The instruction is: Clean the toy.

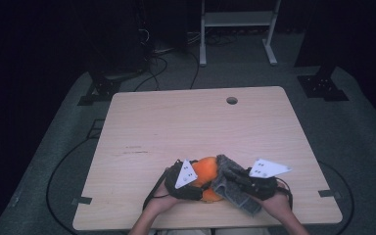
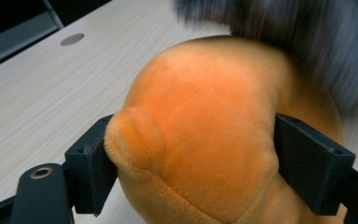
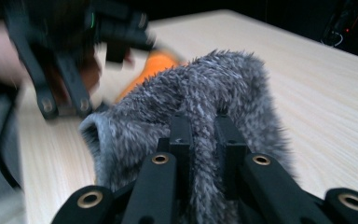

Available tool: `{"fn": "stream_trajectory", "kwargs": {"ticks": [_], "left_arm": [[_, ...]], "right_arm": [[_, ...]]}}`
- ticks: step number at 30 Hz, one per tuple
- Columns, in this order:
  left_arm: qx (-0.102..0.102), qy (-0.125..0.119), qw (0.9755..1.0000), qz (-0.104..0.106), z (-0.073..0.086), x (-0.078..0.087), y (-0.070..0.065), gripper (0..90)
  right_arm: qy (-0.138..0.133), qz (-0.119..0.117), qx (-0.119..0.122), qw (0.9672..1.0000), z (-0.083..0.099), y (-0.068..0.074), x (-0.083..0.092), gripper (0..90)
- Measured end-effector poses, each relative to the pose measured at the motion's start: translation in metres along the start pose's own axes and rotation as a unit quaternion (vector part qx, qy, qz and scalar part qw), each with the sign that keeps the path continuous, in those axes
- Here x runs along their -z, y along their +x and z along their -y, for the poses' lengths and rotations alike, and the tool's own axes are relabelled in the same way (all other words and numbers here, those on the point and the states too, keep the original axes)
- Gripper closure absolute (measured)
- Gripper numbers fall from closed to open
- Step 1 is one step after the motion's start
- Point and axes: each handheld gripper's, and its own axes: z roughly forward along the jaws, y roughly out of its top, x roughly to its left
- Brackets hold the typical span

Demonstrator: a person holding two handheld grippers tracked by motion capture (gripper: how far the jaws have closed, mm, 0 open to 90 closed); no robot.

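Observation:
An orange plush toy rests near the front edge of the wooden table. My left gripper holds it from the left. In the left gripper view the two black jaws press into the plush toy on both sides, with the left gripper shut on it. A grey furry cloth drapes over the toy's right side. My right gripper is shut on a fold of the grey furry cloth, its jaws nearly together at the right gripper. A sliver of the orange toy shows behind the cloth.
A round cable hole sits near the table's far edge. Beyond the table stand a white frame and dark stand bases, with cables on the floor. The person's forearms come in at the bottom.

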Motion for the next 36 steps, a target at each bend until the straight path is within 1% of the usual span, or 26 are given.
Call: {"fn": "stream_trajectory", "kwargs": {"ticks": [1, 2, 3, 6, 8, 9, 10, 11, 12, 13, 14, 15, 16, 17, 18, 20, 21, 22, 23, 25, 26, 28, 30, 32, 33, 36], "left_arm": [[0.003, -0.001, 1.0, 0.004, -0.001, 0.002, 0.001, 17.4], [0.015, -0.011, 0.9998, 0.012, -0.003, 0.005, 0.003, 15.9], [0.025, -0.018, 0.9994, 0.013, -0.004, 0.008, 0.005, 14.2], [0.066, -0.035, 0.997, 0.022, -0.009, 0.016, 0.013, 9.5], [0.087, -0.036, 0.9952, 0.028, -0.007, 0.015, 0.017, 9.8], [0.102, -0.036, 0.9934, 0.04, -0.005, 0.013, 0.018, 12.4], [0.108, -0.038, 0.992, 0.052, -0.003, 0.011, 0.017, 17.5], [0.103, -0.038, 0.9924, 0.056, -0.002, 0.009, 0.015, 25.0], [0.093, -0.035, 0.9939, 0.048, -0.003, 0.008, 0.012, 29.6], [0.088, -0.035, 0.9944, 0.047, -0.005, 0.008, 0.01, 34.5], [0.085, -0.032, 0.9948, 0.045, -0.007, 0.008, 0.008, 36.7], [0.082, -0.03, 0.9951, 0.045, -0.009, 0.008, 0.007, 38.3], [0.081, -0.032, 0.9952, 0.044, -0.011, 0.007, 0.006, 38.7], [0.079, -0.032, 0.9953, 0.045, -0.012, 0.007, 0.005, 38.7], [0.072, -0.032, 0.9957, 0.049, -0.012, 0.006, 0.005, 38.5], [0.074, -0.027, 0.9949, 0.063, -0.012, 0.008, 0.006, 35.1], [0.081, -0.028, 0.9937, 0.073, -0.011, 0.01, 0.009, 32.6], [0.093, -0.034, 0.9913, 0.087, -0.009, 0.011, 0.011, 31.6], [0.1, -0.035, 0.99, 0.093, -0.009, 0.012, 0.013, 31.6], [0.099, -0.034, 0.9896, 0.098, -0.008, 0.012, 0.014, 31.6], [0.097, -0.035, 0.9899, 0.097, -0.008, 0.012, 0.014, 31.7], [0.096, -0.032, 0.9905, 0.093, -0.009, 0.012, 0.015, 32.7], [0.095, -0.031, 0.9916, 0.082, -0.009, 0.012, 0.015, 36.1], [0.096, -0.031, 0.9924, 0.071, -0.009, 0.013, 0.015, 40.6], [0.098, -0.032, 0.9925, 0.066, -0.01, 0.012, 0.015, 42.5], [0.115, -0.037, 0.991, 0.058, -0.009, 0.009, 0.017, 45.2]], "right_arm": [[0.003, 0.006, 0.014, 0.9999, 0.003, 0.001, -0.004, 79.4], [0.001, 0.005, 0.01, 0.9999, 0.005, -0.001, -0.006, 79.5], [0.002, 0.006, -0.002, 1.0, 0.005, -0.006, -0.005, 79.6], [0.005, 0.023, -0.007, 0.9997, 0.008, -0.014, -0.003, 79.5], [0.005, 0.024, -0.016, 0.9996, 0.011, -0.019, 0.0, 79.4], [0.005, 0.022, -0.024, 0.9995, 0.012, -0.022, 0.002, 79.4], [0.005, 0.019, -0.029, 0.9994, 0.013, -0.023, 0.002, 79.4], [0.006, 0.021, -0.03, 0.9993, 0.014, -0.024, 0.002, 79.4], [0.008, 0.024, -0.027, 0.9993, 0.013, -0.024, 0.002, 79.4], [0.01, 0.032, -0.025, 0.9991, 0.011, -0.024, 0.003, 79.6], [0.01, 0.04, -0.022, 0.9989, 0.008, -0.022, 0.004, 79.8], [0.001, 0.048, -0.013, 0.9988, 0.005, -0.019, 0.007, 79.8], [-0.02, 0.038, -0.007, 0.9991, 0.0, -0.014, 0.011, 79.8], [-0.042, 0.019, -0.004, 0.9989, -0.004, -0.009, 0.012, 79.8], [-0.049, 0.007, 0.004, 0.9987, -0.007, -0.003, 0.012, 79.7], [-0.02, 0.008, 0.033, 0.9992, -0.007, 0.005, 0.004, 79.5], [-0.019, 0.011, 0.04, 0.999, -0.003, 0.004, 0.001, 79.4], [-0.024, 0.009, 0.035, 0.9991, 0.0, 0.001, 0.0, 79.4], [-0.024, 0.009, 0.022, 0.9994, 0.002, -0.003, 0.001, 79.4], [-0.016, 0.026, 0.015, 0.9994, 0.002, -0.008, 0.003, 79.4], [-0.015, 0.029, 0.016, 0.9993, 0.003, -0.01, 0.004, 79.4], [-0.01, 0.034, 0.004, 0.9994, 0.005, -0.015, 0.005, 78.9], [-0.006, 0.032, -0.012, 0.9994, 0.007, -0.019, 0.008, 78.8], [0.002, 0.05, 0.003, 0.9987, 0.008, -0.018, 0.012, 79.0], [-0.003, 0.05, 0.008, 0.9987, 0.007, -0.015, 0.015, 79.0], [-0.031, 0.02, 0.031, 0.9988, 0.002, 0.0, 0.021, 79.1]]}}
